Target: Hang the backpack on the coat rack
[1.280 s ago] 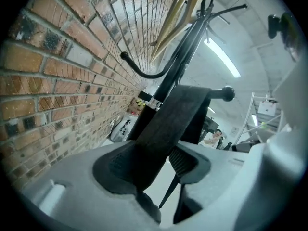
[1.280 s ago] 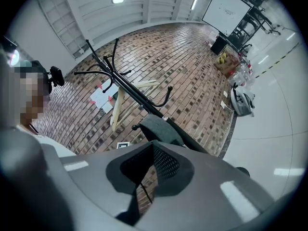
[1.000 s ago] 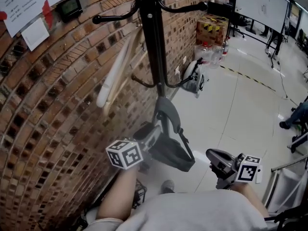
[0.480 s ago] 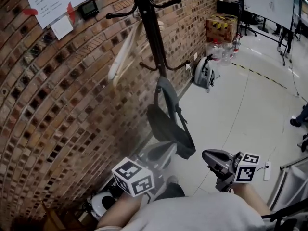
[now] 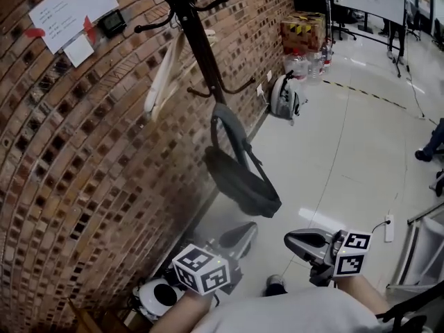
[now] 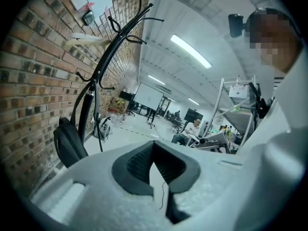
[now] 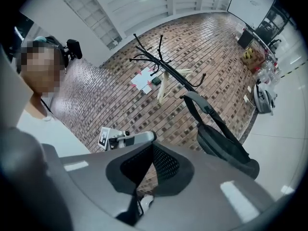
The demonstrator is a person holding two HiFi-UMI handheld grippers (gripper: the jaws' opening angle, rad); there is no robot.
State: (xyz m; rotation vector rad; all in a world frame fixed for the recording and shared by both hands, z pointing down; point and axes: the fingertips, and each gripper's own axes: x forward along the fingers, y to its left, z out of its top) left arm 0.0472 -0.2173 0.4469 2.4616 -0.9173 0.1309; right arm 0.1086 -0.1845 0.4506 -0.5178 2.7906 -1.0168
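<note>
The dark grey backpack point(image 5: 239, 179) hangs by its top loop from a lower hook of the black coat rack point(image 5: 194, 33), which stands against the brick wall. Neither gripper touches it. My left gripper point(image 5: 244, 231) is low in the head view, well short of the bag, jaws shut with nothing between them. My right gripper point(image 5: 291, 240) is beside it, also shut and empty. In the left gripper view the backpack point(image 6: 67, 143) and the rack point(image 6: 103, 66) stand at the left. The right gripper view has the backpack point(image 7: 226, 146) at the right, under the rack point(image 7: 163, 66).
A pale folded thing point(image 5: 163, 75) hangs on the rack. A white bag point(image 5: 284, 96) leans on the wall farther back, near boxes point(image 5: 303, 30) and bottles. Papers point(image 5: 69, 12) are taped to the brick. A power strip point(image 5: 388, 229) lies on the floor at right.
The left gripper was at the backpack a second ago and has let go, shut and drawn back. The right gripper has drawn back too. The backpack now hangs free on the rack.
</note>
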